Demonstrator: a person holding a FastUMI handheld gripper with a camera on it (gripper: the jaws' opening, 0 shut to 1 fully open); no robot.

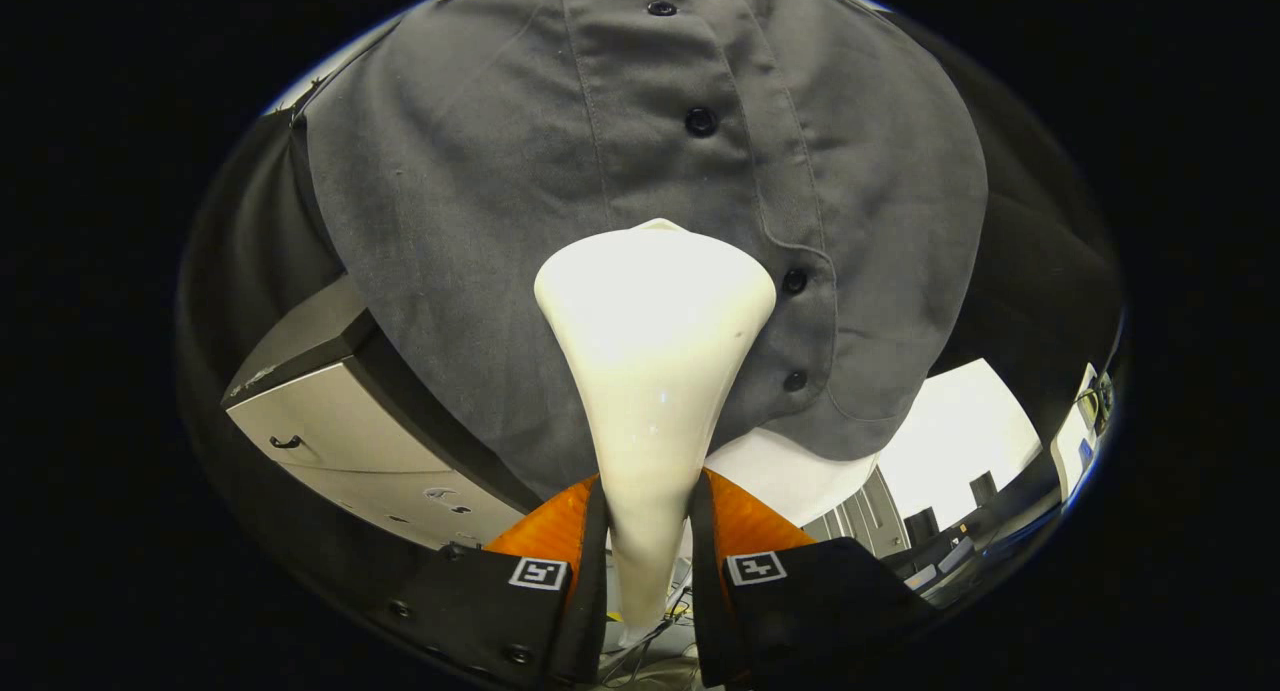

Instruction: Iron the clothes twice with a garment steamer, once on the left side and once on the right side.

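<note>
A grey button-up shirt (480, 221) hangs in front of me, its placket with dark buttons (700, 122) running down just right of centre. My gripper (648, 511) is shut on the narrow neck of a white garment steamer (655, 371). The steamer's wide head reaches ahead of the fingers to the lower middle of the shirt, just left of the placket. Whether the head touches the cloth I cannot tell. The shirt's hem hangs just beyond the fingers.
A light metal cabinet (340, 431) with a dark top stands at the lower left behind the shirt. A white panel (950, 441) and dark equipment (930, 526) lie at the lower right. Cables (660, 616) trail below the fingers.
</note>
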